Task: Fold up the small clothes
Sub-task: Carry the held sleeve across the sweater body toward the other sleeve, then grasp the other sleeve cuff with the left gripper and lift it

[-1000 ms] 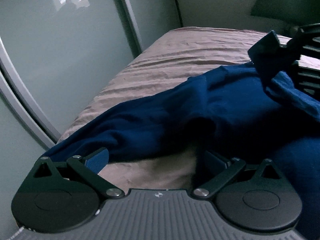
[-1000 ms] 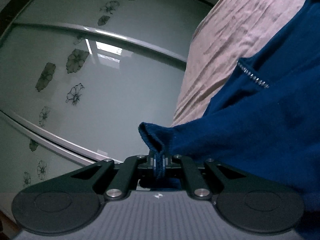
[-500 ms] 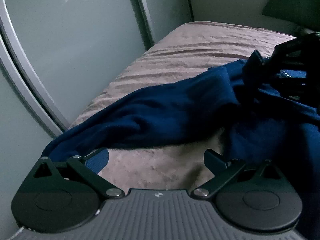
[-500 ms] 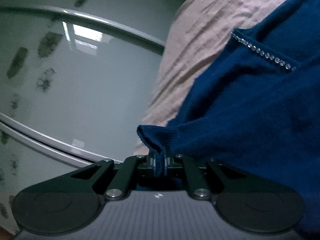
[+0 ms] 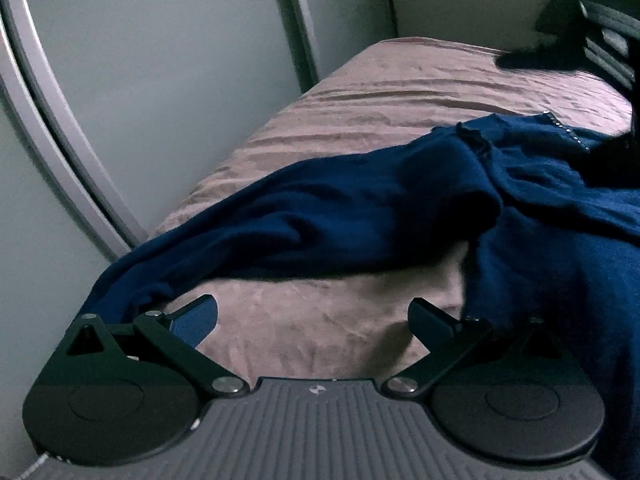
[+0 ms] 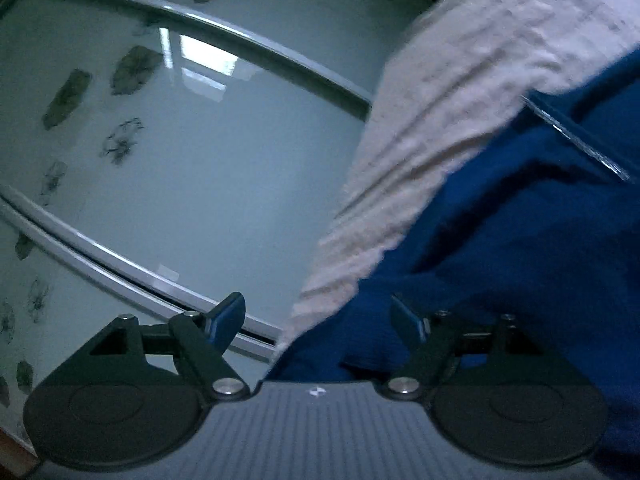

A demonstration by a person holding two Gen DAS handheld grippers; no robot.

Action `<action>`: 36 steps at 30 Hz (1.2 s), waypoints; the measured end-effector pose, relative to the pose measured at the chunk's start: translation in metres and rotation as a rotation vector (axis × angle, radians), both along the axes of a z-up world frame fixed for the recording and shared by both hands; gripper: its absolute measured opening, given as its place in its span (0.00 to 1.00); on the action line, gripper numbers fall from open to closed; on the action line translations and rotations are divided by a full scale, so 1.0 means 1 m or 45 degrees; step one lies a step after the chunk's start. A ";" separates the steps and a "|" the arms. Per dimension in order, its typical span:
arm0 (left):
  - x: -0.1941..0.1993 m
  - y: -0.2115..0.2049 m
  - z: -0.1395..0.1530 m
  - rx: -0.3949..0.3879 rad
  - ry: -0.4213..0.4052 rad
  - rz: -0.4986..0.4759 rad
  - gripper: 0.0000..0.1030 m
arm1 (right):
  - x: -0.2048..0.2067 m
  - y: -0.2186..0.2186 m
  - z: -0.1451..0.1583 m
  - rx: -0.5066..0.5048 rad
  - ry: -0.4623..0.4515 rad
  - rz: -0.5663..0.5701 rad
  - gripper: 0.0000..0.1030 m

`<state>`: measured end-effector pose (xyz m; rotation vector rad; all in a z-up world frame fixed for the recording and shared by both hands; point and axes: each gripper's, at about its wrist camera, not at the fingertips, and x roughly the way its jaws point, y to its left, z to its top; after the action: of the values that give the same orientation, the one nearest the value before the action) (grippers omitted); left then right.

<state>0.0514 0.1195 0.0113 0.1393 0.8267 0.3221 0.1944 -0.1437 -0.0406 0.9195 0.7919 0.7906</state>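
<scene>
Left hand-held gripper (image 5: 312, 312): jaws apart, empty | right hand-held gripper (image 6: 318, 314): jaws apart, empty | dark blue knit garment (image 5: 360, 216) rumpled on pink bed sheet (image 5: 400, 92) | advice: flatten sleeve, then pinch 1 edge.

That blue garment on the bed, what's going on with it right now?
A person with a two-finger tool in each hand is folding a dark blue garment on a bed with a pinkish sheet. At this moment neither grips it: the left tool is open over bare sheet, and the right tool is open at the garment's edge. The cloth lies rumpled, one part stretched toward the bed's edge.
</scene>
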 end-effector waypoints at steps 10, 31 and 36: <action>-0.012 0.018 0.001 -0.048 -0.011 0.074 1.00 | -0.008 0.010 -0.001 -0.067 -0.005 0.043 0.84; -0.080 0.186 -0.004 -0.996 -0.439 0.748 0.90 | -0.082 0.052 0.036 -0.437 -0.316 0.065 0.86; -0.088 0.216 -0.012 -1.240 -0.531 0.863 0.87 | -0.089 0.051 0.034 -0.416 -0.291 0.070 0.86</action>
<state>-0.0363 0.3353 -0.0004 -1.1053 0.5164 0.5223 0.1058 -0.0927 -0.0070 0.5077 0.7211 0.7709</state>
